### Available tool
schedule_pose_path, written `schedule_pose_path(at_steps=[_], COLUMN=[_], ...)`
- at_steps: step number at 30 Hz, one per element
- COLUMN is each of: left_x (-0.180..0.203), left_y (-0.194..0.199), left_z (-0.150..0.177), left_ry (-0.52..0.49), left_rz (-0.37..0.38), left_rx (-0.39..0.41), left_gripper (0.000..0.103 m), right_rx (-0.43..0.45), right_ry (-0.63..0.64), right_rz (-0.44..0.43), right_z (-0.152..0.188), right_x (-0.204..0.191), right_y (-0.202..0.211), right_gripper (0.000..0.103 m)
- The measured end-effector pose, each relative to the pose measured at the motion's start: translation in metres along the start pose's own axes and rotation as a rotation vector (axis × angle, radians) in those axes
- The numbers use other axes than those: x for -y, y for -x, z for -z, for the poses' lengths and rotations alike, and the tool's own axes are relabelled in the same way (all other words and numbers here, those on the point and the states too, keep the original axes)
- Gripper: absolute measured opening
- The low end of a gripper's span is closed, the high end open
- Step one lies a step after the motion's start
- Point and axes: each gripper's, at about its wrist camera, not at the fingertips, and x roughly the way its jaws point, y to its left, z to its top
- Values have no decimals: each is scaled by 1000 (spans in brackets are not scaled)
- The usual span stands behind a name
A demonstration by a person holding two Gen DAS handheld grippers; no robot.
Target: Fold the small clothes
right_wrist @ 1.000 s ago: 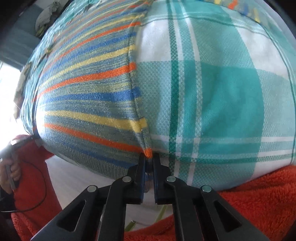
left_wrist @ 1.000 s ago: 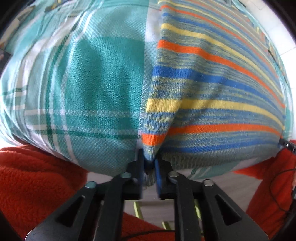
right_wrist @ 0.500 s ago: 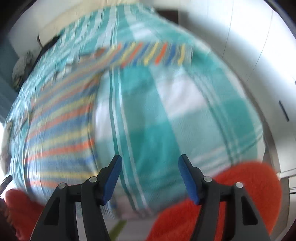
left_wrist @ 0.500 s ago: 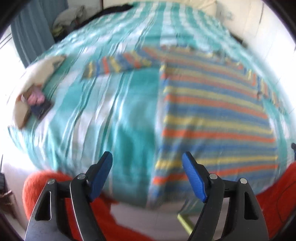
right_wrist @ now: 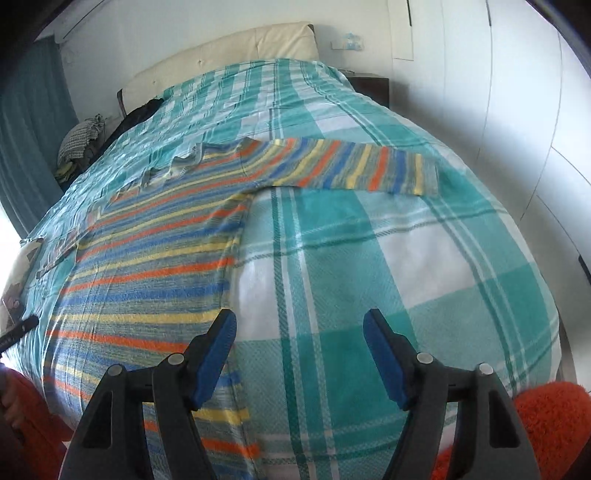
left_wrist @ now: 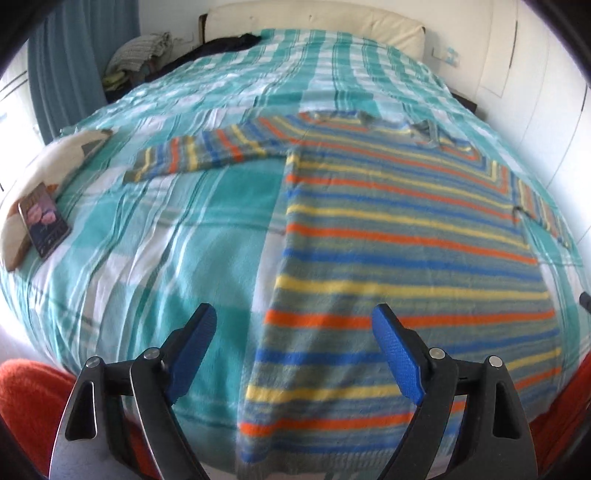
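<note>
Room: white walls and a cream headboard (left_wrist: 314, 22) fill the top of both views; a blue curtain (left_wrist: 59, 66) hangs at the upper left of the left wrist view.
Bed: I see a teal and white plaid bedspread (left_wrist: 155, 258) covering nearly the whole frame in both views.
Sweater: the striped sweater (left_wrist: 399, 236) lies flat and face up on the bedspread, body in the centre right of the left wrist view and the centre left of the right wrist view (right_wrist: 147, 266), hem toward the bottom edge.
Sleeves: one sleeve (left_wrist: 199, 155) extends toward the upper left of the left wrist view; the other sleeve (right_wrist: 354, 166) extends toward the upper right of the right wrist view.
Book: a book (left_wrist: 44, 225) rests at the far left of the left wrist view, well apart from the sweater.
Left gripper (left_wrist: 293, 354): jaws are spreading wider; nothing is pinched, and the hem corner shows below the gap.
Right gripper (right_wrist: 299, 358): jaws are spreading too, nothing between them but the sweater's side edge lying beneath.
Handling: I judge the knit light, soft and limp; it will sag and stretch.
Hold points: I would pinch a sleeve cuff or a shoulder edge, taking the full layer, to fold inward.
</note>
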Motion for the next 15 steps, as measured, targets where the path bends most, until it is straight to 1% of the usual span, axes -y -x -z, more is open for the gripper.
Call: schedule_pose_path(at_steps=[2,4,6,9,11,15], left_x=[-7,-12,-15,-15,-14,-5], left_y=[-1,-1,-1,-3,-8,-23], left_z=[1,-3,-5,-2,0,4], left_ry=[27,59,75,70,51,9], left_rz=[5,2,-17,-55,-67,-63], left_rx=[-8,12,44,66,47,-33], left_gripper=[87,88,93,96,96,96], right_rx=[8,22,27,22,18,1], right_ry=[-22,-44,-51,-45,-30,-29], right_rz=[5,8,11,7,5,-15], right_z=[2,2,1,1,2,5], right_x=[7,10,11,8,6,7], right_y=[1,3,2,-1,-2,-6], right_gripper=[71,71,71,71,71,71])
